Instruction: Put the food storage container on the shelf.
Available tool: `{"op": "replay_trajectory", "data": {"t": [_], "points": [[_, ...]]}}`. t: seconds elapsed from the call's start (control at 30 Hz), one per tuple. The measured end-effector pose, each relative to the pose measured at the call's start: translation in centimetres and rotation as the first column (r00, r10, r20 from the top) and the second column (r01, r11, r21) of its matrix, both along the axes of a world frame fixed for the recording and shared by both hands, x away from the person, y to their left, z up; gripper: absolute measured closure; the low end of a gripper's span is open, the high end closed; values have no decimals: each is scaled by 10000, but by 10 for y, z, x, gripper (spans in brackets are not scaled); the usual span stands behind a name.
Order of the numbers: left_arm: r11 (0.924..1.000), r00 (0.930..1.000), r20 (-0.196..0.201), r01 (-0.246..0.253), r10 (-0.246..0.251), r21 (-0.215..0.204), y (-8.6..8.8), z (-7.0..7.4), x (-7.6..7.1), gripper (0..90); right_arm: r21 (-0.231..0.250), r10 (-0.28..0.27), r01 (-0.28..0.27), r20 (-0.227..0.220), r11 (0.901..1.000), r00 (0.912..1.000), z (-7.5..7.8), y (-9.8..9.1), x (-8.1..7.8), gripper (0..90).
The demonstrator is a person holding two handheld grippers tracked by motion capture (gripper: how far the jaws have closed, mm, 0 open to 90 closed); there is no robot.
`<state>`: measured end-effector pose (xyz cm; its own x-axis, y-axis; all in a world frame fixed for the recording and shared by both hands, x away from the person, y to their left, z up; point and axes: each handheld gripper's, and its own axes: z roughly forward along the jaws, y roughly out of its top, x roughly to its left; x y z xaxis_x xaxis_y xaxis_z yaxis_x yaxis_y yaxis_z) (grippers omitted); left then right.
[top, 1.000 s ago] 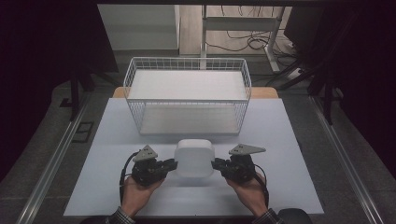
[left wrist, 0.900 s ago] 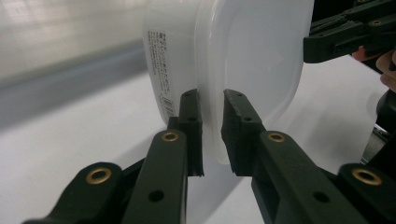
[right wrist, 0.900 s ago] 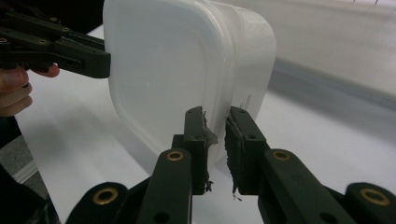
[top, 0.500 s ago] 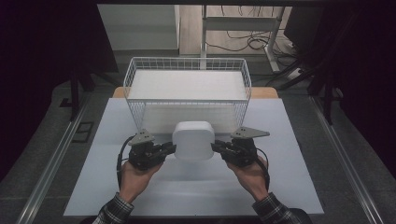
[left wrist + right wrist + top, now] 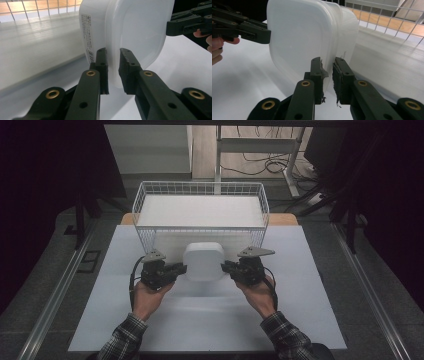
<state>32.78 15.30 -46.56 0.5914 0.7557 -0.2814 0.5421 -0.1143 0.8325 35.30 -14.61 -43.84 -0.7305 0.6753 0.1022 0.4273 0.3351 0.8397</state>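
High view: my left tool (image 5: 176, 269) and right tool (image 5: 231, 267) each pinch one side of the white box (image 5: 203, 261), with the basket (image 5: 200, 231) just beyond.

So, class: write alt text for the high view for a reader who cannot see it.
Two hand-held grippers, left gripper and right gripper, clamp opposite edges of a white lidded plastic container, held above a white table before an empty white wire basket.

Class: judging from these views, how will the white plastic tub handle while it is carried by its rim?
Tub: probably light, since thin, translucent walls show. Its rim may flex where the left gripper and right gripper pinch. Smooth plastic could slip.
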Motion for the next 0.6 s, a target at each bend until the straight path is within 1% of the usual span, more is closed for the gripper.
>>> {"op": "replay_trajectory", "data": {"t": [0.03, 0.13, 0.17, 0.23, 0.27, 0.33, 0.4, 0.47, 0.53, 0.6], "points": [[10000, 10000, 0, 0, 0, 0, 0, 0, 0, 783, 0, 0, 0, 0, 10000, 10000, 0, 0, 0, 779], [10000, 10000, -22, -43, 44, 31, 1, -2, 14, 783, -51, -194, 195, 53, 9998, 9998, -3, 3, 12, 777], [10000, 10000, -22, -43, 44, 31, 1, -2, 14, 782, -51, -194, 195, 53, 9998, 9998, -3, 3, 12, 777], [10000, 10000, -31, -76, 76, 17, 2, -3, 22, 782, -70, -280, 281, 83, 9996, 9996, -5, 6, 18, 777], [10000, 9999, -98, -87, 88, 7, 3, -3, 26, 781, -56, -324, 324, 66, 9995, 9995, -6, 6, 20, 776], [9999, 9999, -118, -105, 106, 67, 3, -4, 32, 780, -66, -415, 415, 70, 9991, 9991, -8, 8, 25, 775], [9997, 9996, -227, -189, 191, 128, 3, -5, 37, 778, -168, -552, 553, 41, 9983, 9985, -12, 11, 34, 772], [9996, 9994, -264, -238, 243, 169, 2, -7, 40, 778, -175, -560, 560, 19, 9983, 9984, -13, 11, 35, 772], [9994, 9989, -391, -259, 268, 230, 3, -9, 43, 777, -234, -611, 611, -12, 9979, 9981, -16, 12, 38, 771], [9993, 9981, -525, -325, 335, 207, 2, -11, 46, 775, -263, -655, 651, -143, 9975, 9978, -21, 14, 42, 770]]}}
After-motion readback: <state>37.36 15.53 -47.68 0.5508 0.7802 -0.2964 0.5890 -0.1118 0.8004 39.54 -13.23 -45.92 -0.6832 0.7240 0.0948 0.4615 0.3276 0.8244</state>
